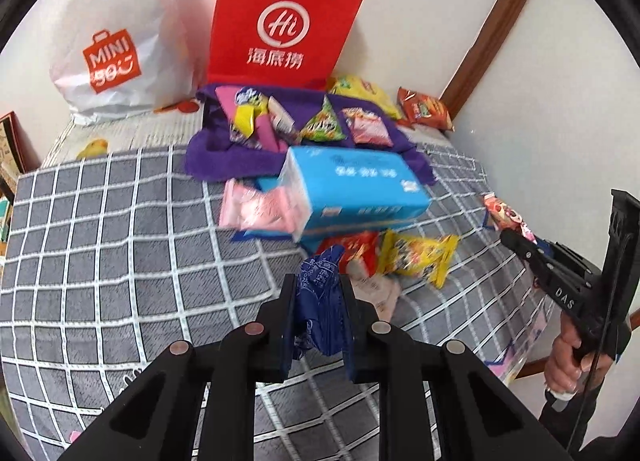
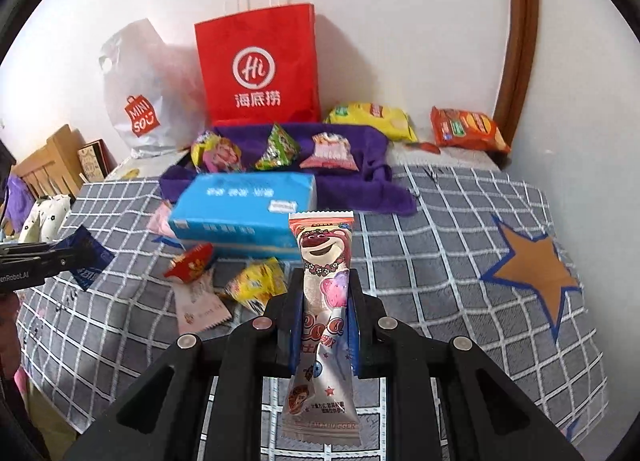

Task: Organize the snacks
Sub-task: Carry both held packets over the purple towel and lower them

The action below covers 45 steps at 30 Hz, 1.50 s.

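Both grippers are clenched on snacks, the left gripper (image 1: 318, 315) on a blue packet (image 1: 320, 301), the right gripper (image 2: 326, 325) on a bear-print pouch (image 2: 325, 301) held lengthwise, with the purple cloth (image 2: 360, 185) holding sorted snacks straight ahead beyond the tissue pack (image 2: 244, 205).

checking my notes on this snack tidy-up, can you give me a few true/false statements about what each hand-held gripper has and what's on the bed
1. The left hand-held gripper is shut on a dark blue wrapper. True.
2. The right hand-held gripper is empty. False: it is shut on a long bear-print snack packet.
3. The blue tissue pack lies in front of the purple cloth. True.
4. The red paper bag lies flat on the bed. False: it stands upright against the wall.
5. A yellow snack packet lies on the checked blanket. True.
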Available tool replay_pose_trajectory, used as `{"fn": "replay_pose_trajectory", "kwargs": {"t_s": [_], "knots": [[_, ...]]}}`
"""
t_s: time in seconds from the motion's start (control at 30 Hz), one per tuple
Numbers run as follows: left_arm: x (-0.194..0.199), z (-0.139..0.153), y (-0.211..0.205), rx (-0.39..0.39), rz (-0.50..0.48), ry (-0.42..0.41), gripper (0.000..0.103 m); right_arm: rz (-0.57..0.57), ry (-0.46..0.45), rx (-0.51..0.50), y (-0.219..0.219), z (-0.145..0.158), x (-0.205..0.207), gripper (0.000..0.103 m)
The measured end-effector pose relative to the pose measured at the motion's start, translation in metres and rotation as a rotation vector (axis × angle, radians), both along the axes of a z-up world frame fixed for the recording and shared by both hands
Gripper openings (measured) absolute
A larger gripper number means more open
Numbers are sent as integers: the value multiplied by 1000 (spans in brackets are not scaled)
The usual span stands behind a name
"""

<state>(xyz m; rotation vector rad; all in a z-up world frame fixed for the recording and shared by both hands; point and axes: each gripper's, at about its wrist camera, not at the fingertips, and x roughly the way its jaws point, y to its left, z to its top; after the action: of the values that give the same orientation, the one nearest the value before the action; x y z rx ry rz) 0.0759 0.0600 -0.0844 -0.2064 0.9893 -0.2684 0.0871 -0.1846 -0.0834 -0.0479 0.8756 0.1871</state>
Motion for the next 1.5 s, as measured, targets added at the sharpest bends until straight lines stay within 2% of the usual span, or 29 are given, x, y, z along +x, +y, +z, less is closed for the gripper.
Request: {"fn": "replay_pose_trajectory", "kwargs": {"t_s": [0.33, 0.47, 0.7, 1.3, 1.5], "knots": [[30, 48, -14, -13, -7, -59, 18, 23, -52, 22, 15, 43, 27, 18], [50, 62, -16, -31, -9, -60, 18, 18, -53, 35, 18, 54, 51, 18], [84, 78, -21, -17, -12, -92, 18, 11, -87, 50, 26, 69, 92, 18], [181, 78, -27, 38, -9, -87, 18, 54, -103, 57, 46, 73, 197, 18], [214, 56, -22, 47, 4, -60, 18, 75, -65, 36, 53, 43, 229, 18]]}}
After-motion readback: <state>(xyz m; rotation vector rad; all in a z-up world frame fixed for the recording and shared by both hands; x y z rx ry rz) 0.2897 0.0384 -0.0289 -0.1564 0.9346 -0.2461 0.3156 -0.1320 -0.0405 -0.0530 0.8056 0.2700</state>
